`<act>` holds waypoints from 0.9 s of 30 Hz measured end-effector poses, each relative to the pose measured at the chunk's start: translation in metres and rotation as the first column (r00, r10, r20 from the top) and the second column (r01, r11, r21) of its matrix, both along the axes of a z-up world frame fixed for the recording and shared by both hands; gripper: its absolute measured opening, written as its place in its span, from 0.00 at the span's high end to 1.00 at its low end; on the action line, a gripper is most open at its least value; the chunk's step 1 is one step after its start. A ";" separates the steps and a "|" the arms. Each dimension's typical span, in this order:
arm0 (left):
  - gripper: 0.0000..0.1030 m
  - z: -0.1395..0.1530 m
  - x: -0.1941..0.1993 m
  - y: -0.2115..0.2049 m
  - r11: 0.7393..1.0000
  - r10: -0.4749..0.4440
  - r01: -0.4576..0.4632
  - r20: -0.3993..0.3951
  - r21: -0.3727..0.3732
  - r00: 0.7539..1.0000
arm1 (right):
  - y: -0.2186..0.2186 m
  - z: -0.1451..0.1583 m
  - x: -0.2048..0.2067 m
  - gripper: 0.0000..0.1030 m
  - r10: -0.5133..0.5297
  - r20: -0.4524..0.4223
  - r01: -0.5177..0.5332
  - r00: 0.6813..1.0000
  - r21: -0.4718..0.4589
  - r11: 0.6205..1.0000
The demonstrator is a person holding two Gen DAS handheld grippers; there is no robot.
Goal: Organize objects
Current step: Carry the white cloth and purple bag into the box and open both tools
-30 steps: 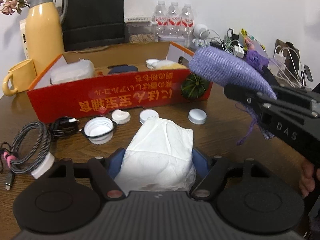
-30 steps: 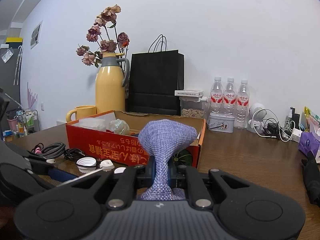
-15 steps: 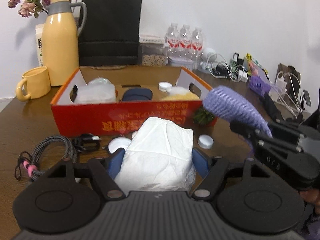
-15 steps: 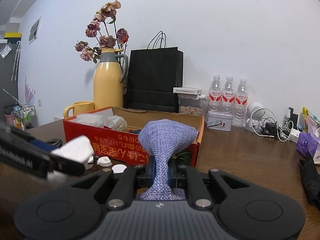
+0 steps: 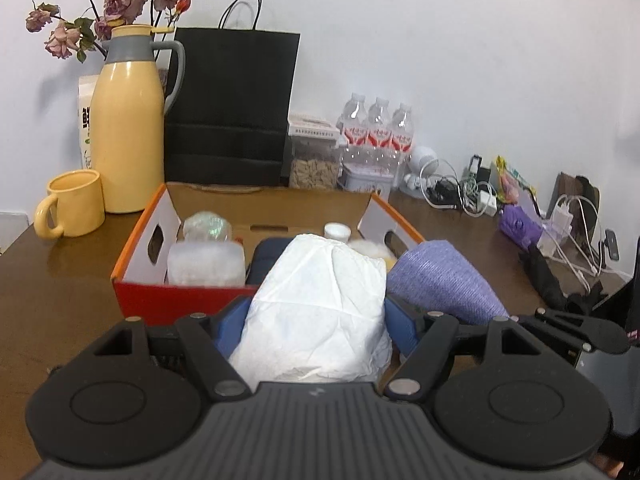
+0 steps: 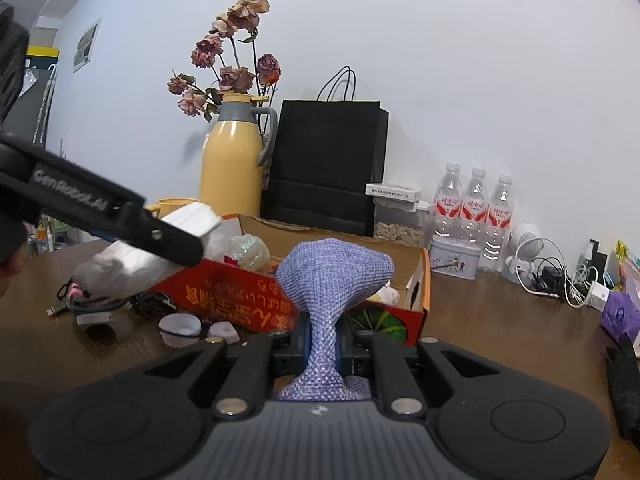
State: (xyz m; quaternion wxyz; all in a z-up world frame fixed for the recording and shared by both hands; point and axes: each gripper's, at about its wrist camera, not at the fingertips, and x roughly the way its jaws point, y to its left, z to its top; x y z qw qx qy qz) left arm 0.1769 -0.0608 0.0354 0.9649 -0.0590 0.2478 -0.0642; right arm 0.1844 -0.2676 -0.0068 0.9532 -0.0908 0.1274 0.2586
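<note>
Left tongs (image 5: 318, 320) clamped on a crumpled white tissue packet (image 5: 320, 312), held level above the near wall of the red-and-orange cardboard box (image 5: 168, 300) on the brown wooden bench (image 5: 56, 292). Right tongs (image 6: 322, 350) closed tight on the pinched waist of a purple woven fabric pouch (image 6: 334, 272), raised just in front of the box's right corner, pointing toward the wall. In the left view, pouch just right of the tissue packet, close beside it. Inside the box: a clear plastic container (image 5: 206, 262), a dark blue case (image 5: 266, 254). On the bench beside the box: white bottle caps (image 6: 180, 326), a coiled braided cable (image 6: 90, 302), a green striped squash (image 6: 378, 320).
</note>
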 end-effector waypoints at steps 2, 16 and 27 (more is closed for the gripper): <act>0.28 0.003 0.007 0.001 1.000 0.001 -0.001 0.008 -0.011 1.000 | 0.006 0.005 0.003 0.91 0.003 0.011 -0.003 1.000 -0.005 1.000; 0.29 0.018 0.083 0.011 0.991 0.095 -0.090 0.044 -0.097 0.995 | 0.055 0.029 0.081 0.91 -0.029 -0.003 0.029 1.000 0.034 0.999; 0.29 -0.003 0.147 0.018 0.979 0.175 -0.174 0.001 -0.105 0.985 | 0.083 0.015 0.152 0.91 -0.047 -0.098 0.050 0.994 0.031 0.998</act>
